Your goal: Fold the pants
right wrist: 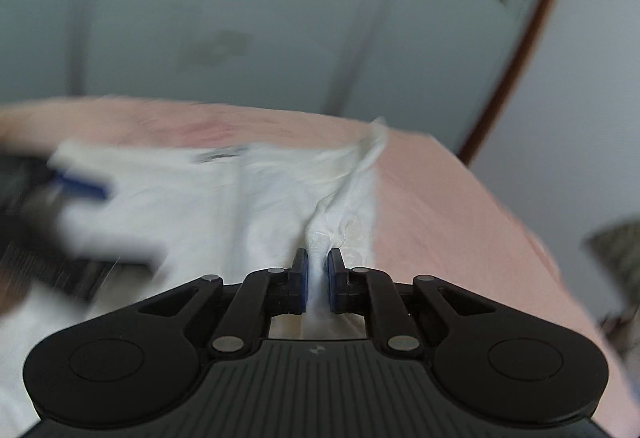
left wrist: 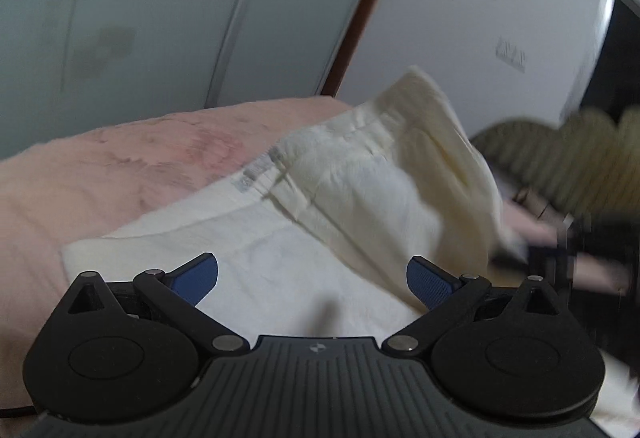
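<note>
Cream-white pants (left wrist: pixel 320 206) lie on a pink bed cover (left wrist: pixel 100 174); their right part is lifted into a raised fold. My left gripper (left wrist: pixel 312 278) is open just above the flat part of the pants, holding nothing. In the right wrist view my right gripper (right wrist: pixel 318 270) is shut on a pinched ridge of the pants (right wrist: pixel 248 198) and pulls the cloth up off the pink cover (right wrist: pixel 460 222). The left gripper (right wrist: pixel 80 190) shows there as a blurred dark shape with a blue pad at the left.
Pale wardrobe doors (left wrist: pixel 160 18) stand behind the bed, with a brown frame edge (left wrist: pixel 360 26) and a white wall to the right. A blurred olive ribbed object (left wrist: pixel 560 158) sits at the right. The bed's right edge (right wrist: pixel 532 234) drops off.
</note>
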Motion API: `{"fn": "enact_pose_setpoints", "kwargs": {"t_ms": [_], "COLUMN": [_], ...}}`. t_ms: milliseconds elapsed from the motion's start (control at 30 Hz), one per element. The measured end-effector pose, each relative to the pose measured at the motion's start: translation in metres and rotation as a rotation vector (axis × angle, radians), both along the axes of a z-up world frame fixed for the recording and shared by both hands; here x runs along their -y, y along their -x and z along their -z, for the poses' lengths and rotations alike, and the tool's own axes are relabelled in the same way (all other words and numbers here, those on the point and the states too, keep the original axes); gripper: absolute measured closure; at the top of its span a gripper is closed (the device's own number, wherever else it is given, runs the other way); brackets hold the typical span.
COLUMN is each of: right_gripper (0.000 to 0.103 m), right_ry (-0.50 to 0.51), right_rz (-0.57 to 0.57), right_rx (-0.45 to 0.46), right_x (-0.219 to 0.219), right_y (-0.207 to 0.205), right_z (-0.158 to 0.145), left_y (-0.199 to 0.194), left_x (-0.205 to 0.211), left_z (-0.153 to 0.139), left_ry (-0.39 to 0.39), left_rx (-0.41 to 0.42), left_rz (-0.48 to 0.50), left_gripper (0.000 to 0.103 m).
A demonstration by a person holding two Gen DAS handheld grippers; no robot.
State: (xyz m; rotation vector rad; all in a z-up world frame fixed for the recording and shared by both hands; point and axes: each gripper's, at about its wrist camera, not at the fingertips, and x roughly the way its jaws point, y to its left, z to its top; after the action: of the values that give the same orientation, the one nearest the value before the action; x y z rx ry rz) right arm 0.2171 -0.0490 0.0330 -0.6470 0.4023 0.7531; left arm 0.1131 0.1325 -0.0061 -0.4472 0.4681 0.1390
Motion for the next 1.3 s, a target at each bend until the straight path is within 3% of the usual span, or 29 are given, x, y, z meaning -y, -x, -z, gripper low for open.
{"fn": "enact_pose_setpoints", "kwargs": {"t_ms": [100, 200, 300, 433, 567, 667, 767, 833, 900, 967, 1033, 1067, 1167, 1300], "right_gripper": [0.094, 0.094, 0.093, 0.092, 0.089, 0.074, 0.061, 0.052, 0.045, 0.044, 0.044, 0.044, 0.044, 0.048], "right_ry": [0.061, 0.078, 0.038, 0.060, 0.040, 0.009, -0.010, 0.028, 0.085, 0.135, 0.174, 0.185, 0.213, 0.242], "right_rz": [-0.068, -0.092, -0.050, -0.017, 0.029, 0.064, 0.074, 0.069, 0.057, 0.067, 0.114, 0.143, 0.236, 0.284], "right_rx": [0.044, 0.050, 0.032, 0.112, 0.119, 0.132, 0.125, 0.138, 0.193, 0.245, 0.279, 0.277, 0.231, 0.220], "right_x": [-0.006, -0.013, -0.013, -0.020, -0.022, -0.021, -0.025, -0.030, -0.030, -0.024, -0.009, 0.001, 0.033, 0.060], "right_y": [0.054, 0.081, 0.089, 0.102, 0.110, 0.106, 0.108, 0.112, 0.121, 0.129, 0.135, 0.136, 0.130, 0.123], "right_z": [0.015, 0.033, 0.043, 0.058, 0.060, 0.057, 0.056, 0.058, 0.061, 0.061, 0.062, 0.061, 0.060, 0.064], "left_y": [0.002, 0.005, 0.013, 0.018, 0.031, 0.030, 0.021, 0.013, 0.008, 0.003, 0.002, 0.001, 0.010, 0.010], "left_x": [-0.027, -0.038, -0.039, -0.044, -0.039, -0.032, -0.041, -0.049, -0.056, -0.061, -0.064, -0.063, -0.057, -0.057], "left_z": [-0.007, -0.012, -0.010, -0.009, -0.005, 0.001, 0.008, 0.010, 0.012, 0.013, 0.015, 0.015, 0.013, 0.011], "left_ry": [0.164, 0.265, 0.305, 0.384, 0.353, 0.320, 0.402, 0.431, 0.452, 0.455, 0.455, 0.438, 0.391, 0.403], "left_rx": [0.014, 0.015, 0.019, 0.040, 0.089, 0.046, 0.021, 0.005, -0.017, -0.030, -0.027, -0.023, -0.011, -0.012], "left_rz": [0.007, 0.051, 0.079, 0.105, 0.172, 0.197, 0.135, 0.108, 0.086, 0.103, 0.115, 0.119, 0.117, 0.109], "left_gripper": [0.001, 0.002, 0.001, 0.001, 0.001, 0.001, 0.001, 0.008, 0.033, 0.067, 0.077, 0.082, 0.083, 0.083]}}
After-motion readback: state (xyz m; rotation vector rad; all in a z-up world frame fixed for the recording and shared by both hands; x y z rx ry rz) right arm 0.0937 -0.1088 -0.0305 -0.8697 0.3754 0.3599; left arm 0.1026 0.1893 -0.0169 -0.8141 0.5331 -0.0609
